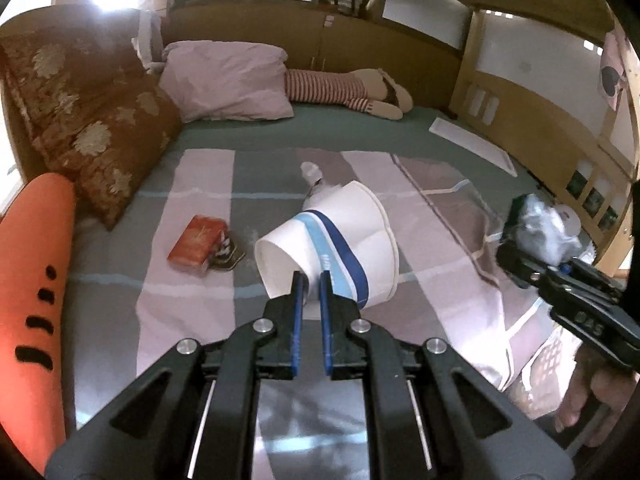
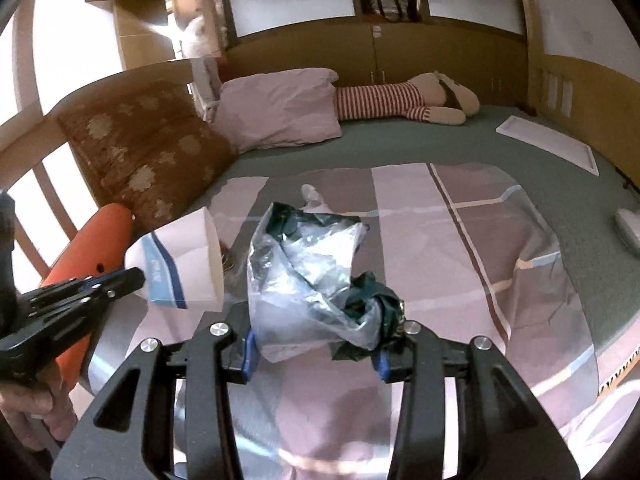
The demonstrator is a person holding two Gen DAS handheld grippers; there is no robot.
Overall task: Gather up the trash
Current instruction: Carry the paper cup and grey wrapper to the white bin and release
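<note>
Dim warm light, window glare, fisheye warp

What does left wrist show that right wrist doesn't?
Left wrist only: an orange box lying on the striped blanket, with a dark wrapper beside it.
Right wrist only: a white object at the bed's right edge.
Both: the left tool shut on the paper cup, the right tool clamping the crumpled plastic bag, the pink pillow and the striped doll.

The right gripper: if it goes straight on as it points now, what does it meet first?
Probably the striped bedspread, beyond the plastic bag that the right gripper holds; depth is unclear.
</note>
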